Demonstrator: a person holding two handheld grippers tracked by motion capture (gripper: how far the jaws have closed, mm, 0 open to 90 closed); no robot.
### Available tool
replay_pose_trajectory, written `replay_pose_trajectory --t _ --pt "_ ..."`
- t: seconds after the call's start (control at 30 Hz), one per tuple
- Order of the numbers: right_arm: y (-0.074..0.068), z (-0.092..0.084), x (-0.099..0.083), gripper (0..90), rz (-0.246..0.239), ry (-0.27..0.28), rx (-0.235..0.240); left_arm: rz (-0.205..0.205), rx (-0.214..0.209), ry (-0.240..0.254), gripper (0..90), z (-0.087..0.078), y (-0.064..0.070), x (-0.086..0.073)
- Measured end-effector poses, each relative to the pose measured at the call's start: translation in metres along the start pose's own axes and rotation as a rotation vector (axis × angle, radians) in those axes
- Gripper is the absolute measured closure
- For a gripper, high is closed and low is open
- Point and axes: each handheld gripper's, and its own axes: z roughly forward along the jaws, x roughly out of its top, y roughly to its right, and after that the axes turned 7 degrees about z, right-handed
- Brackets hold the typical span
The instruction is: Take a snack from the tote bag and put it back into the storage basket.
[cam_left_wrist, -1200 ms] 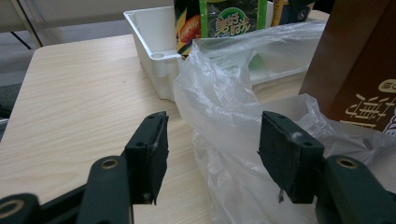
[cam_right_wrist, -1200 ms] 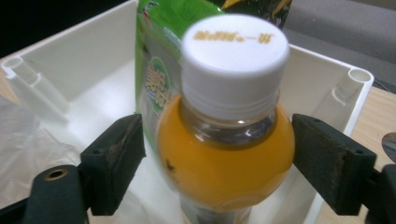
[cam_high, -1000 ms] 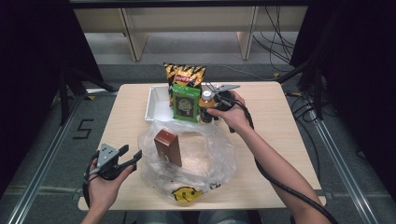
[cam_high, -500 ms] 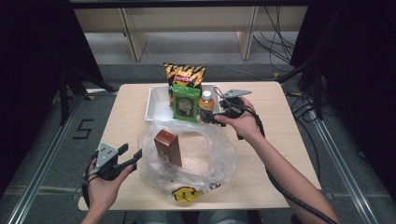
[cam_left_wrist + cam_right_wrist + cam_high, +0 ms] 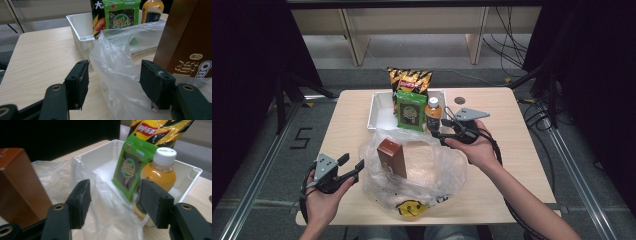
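Left gripper (image 5: 354, 166): nearest the person, at the near left of the table (image 5: 352, 115), just beside the plastic bag's (image 5: 432, 170) left edge. Its jaws stand apart; a fold of bag film lies between them, but I cannot tell whether the pads press on it.
Plastic bag: clear, spread open on the near middle of the table, mouth toward the tray.
Brown box (image 5: 392, 157): upright inside the bag, long axis vertical.
Right gripper (image 5: 437, 129): beyond the bag, at its far right rim. Its jaws have just been closing partway; they grip nothing, with bag film and the bottle in the gap's line.
Right hand (image 5: 477, 147): forearm reaches diagonally in from the near right, gripper pointing left toward the tray.
Juice bottle (image 5: 156, 173): upright in the white tray (image 5: 379, 110), just ahead of the right gripper, beside the green packet (image 5: 410, 110). The right hand is much nearer.
Chip bag (image 5: 409, 80): farthest, standing behind the packet.
Likely next: close on the bottle's body from the side.
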Motion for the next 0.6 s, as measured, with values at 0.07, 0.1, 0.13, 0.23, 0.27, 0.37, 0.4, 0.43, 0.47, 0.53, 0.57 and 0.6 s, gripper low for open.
replay_pose_trajectory --t 0.07,0.1,0.13,0.23,0.27,0.37,0.4,0.43,0.47,0.53,0.57,0.6 --pt "-0.005 -0.002 -0.005 48.0 0.021 0.012 0.032 -0.001 0.0 0.002 39.8 0.0 0.0 0.0" --pt "-0.008 -0.005 -0.007 48.8 0.011 0.018 0.029 -0.001 0.0 0.002 39.8 0.0 0.0 0.0" --pt "-0.009 -0.006 -0.007 49.7 0.008 0.025 0.035 -0.004 0.0 0.002 39.8 0.0 0.0 0.0" --pt "-0.017 -0.011 -0.01 53.1 0.011 0.018 0.055 -0.003 0.0 0.004 39.7 0.0 0.0 0.0" --pt "-0.02 -0.013 -0.011 55.2 0.007 0.011 0.054 -0.004 0.003 0.004 39.7 -0.001 0.0 0.001" --pt "-0.025 -0.018 -0.012 62.0 -0.004 0.026 0.087 -0.009 -0.009 0.009 40.3 -0.001 0.002 0.003" --pt "-0.026 -0.02 -0.013 62.9 -0.007 0.009 0.088 -0.006 -0.012 0.01 40.3 -0.001 0.002 0.003" --pt "-0.028 -0.02 -0.014 64.2 0.001 0.016 0.097 -0.007 -0.012 0.014 40.3 -0.002 0.003 0.004" --pt "-0.027 -0.02 -0.015 65.3 -0.011 0.013 0.098 -0.004 -0.014 0.017 40.3 -0.002 0.004 0.005" --pt "-0.03 -0.022 -0.019 66.1 0.004 0.007 0.095 -0.006 -0.019 0.021 40.3 -0.003 0.005 0.006" --pt "-0.031 -0.023 -0.021 66.6 0.001 -0.01 0.105 -0.003 -0.019 0.023 40.3 -0.003 0.006 0.006" --pt "-0.031 -0.022 -0.023 66.7 -0.017 0.014 0.109 -0.004 -0.021 0.026 40.1 -0.004 0.006 0.007"
